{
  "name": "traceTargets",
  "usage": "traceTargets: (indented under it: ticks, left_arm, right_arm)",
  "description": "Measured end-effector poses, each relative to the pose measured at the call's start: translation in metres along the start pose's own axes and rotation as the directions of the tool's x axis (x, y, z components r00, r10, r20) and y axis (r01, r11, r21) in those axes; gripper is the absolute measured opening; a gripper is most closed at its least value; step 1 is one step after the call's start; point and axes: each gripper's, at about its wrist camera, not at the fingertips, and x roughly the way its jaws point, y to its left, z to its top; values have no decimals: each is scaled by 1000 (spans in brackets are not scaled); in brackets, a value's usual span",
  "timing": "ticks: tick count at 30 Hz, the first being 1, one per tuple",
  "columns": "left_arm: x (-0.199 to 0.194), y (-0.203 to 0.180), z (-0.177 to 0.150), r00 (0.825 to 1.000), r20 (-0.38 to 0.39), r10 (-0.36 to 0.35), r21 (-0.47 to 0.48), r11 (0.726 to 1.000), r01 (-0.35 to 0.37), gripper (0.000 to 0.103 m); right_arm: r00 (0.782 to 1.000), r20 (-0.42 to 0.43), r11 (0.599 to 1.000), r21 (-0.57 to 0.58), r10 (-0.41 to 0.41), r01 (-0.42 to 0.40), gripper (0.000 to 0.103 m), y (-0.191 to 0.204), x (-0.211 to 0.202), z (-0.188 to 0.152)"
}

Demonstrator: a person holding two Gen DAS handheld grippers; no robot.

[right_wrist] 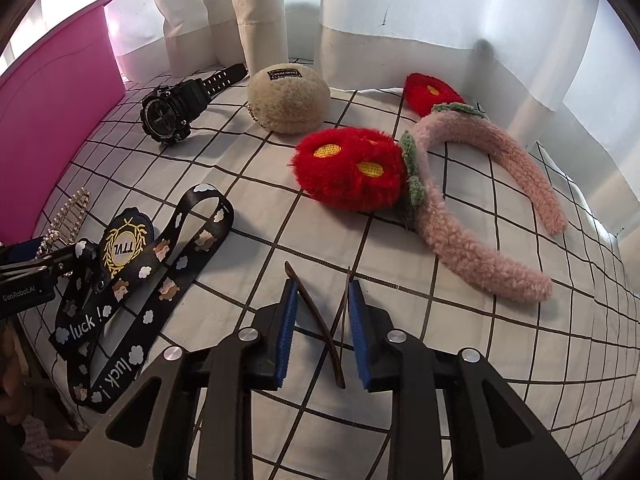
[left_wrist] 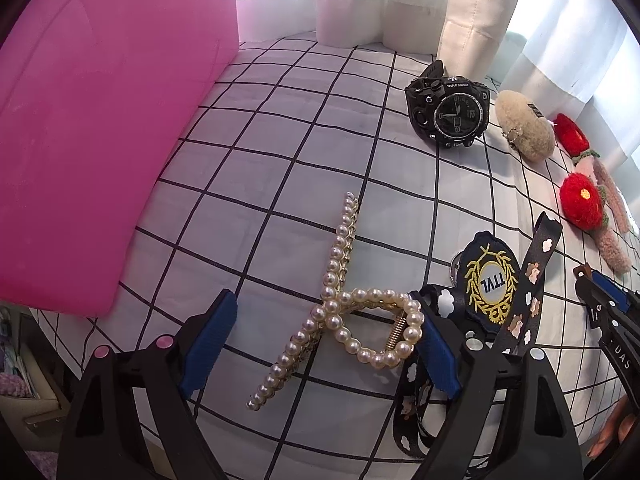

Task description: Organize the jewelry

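Note:
A pearl hair claw lies on the checked cloth between the open blue pads of my left gripper; the right pad is close to its looped end. The claw's teeth show in the right wrist view. My right gripper holds a thin dark brown curved clip between its pads above the cloth. A black watch lies further back. A black lanyard with a TTVL badge lies beside the claw.
A pink bin stands at the left. A beige fluffy pouch and a pink plush headband with red flowers lie to the right. White curtains hang behind. The table edge runs at the lower left.

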Motion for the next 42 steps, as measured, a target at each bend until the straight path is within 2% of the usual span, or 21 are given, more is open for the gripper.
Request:
traceTargets:
  ticks: [6, 11, 13, 21, 34, 35, 42]
  left_arm:
    - [-7, 3, -2, 1000, 13, 1, -2, 1000, -1, 56]
    - [-11, 8, -3, 1000, 8, -21, -34, 999, 21, 50]
    - [-13, 9, -3, 1000, 9, -28, -38, 999, 28, 42]
    - [-15, 11, -3, 1000, 2, -15, -41, 999, 15, 42]
    - [-48, 1, 10, 997, 77, -26, -1, 1000, 26, 42]
    - [-53, -1, 12, 996, 86, -31, 4, 1000, 31, 42]
    - [-79, -9, 27, 988, 142, -64, 21, 998, 62, 42]
  right_arm:
    - [1000, 10, 1000, 6, 4, -4, 17, 0, 0, -1]
    - [1000, 12, 1000, 8, 8, -8, 15, 1, 0, -1]
    - [1000, 14, 1000, 12, 9, -9, 15, 1, -2, -3]
    - [999, 28, 1000, 11, 16, -16, 14, 2, -8, -3]
    - [997, 72, 999, 34, 30, -33, 14, -5, -32, 4]
    - [996, 80, 999, 33, 29, -32, 0, -5, -37, 7]
    - [993, 117, 999, 19, 26, -28, 0, -4, -56, 26]
